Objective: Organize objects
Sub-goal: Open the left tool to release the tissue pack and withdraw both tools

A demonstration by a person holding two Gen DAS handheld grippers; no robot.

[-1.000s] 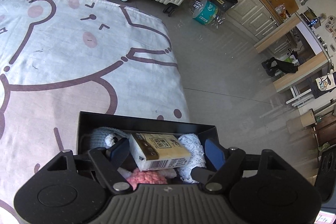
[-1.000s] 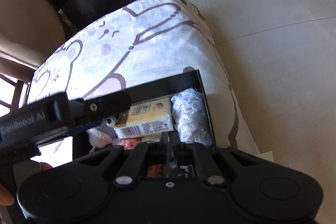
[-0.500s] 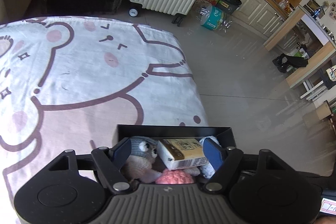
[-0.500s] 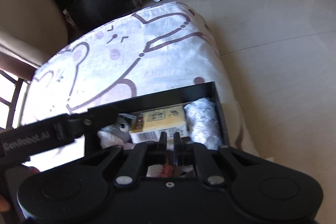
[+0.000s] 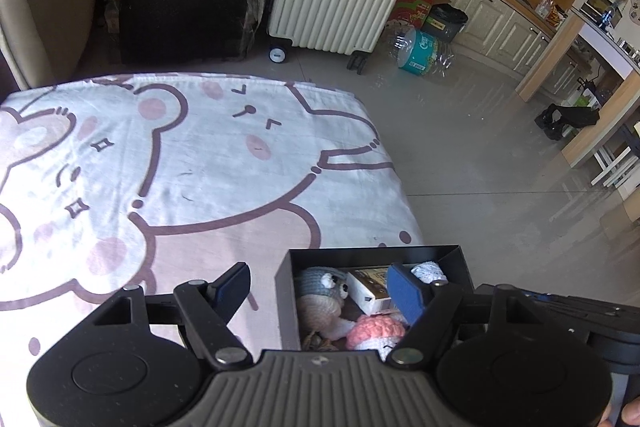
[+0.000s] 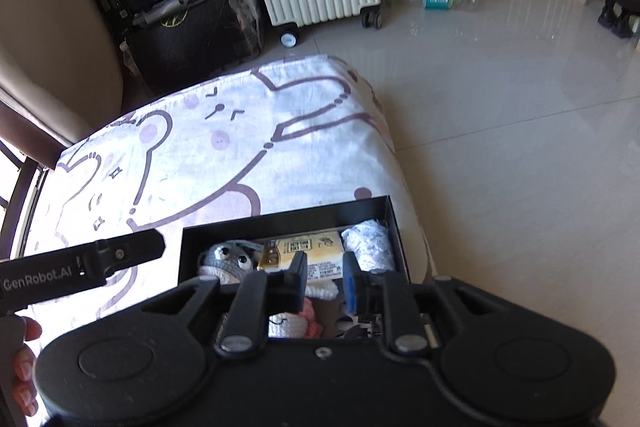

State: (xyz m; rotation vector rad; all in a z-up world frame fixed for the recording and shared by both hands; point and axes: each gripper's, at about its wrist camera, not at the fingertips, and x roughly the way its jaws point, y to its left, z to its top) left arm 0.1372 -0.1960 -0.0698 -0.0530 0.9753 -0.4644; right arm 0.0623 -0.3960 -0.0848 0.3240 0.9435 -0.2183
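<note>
two grippers above a black box (image 6: pixel 288 223) at the near corner of a bear-print sheet (image 5: pixel 192 163). left gripper (image 5: pixel 320 287) parted wide, empty, straddling the box's left wall. right gripper (image 6: pixel 324 281) narrow, opening, nothing gripped. inside: grey crochet toy (image 6: pixel 230 257), yellow pack (image 6: pixel 308 247), white lace roll (image 6: pixel 368 241), pink crochet toy (image 5: pixel 376 331).
</note>
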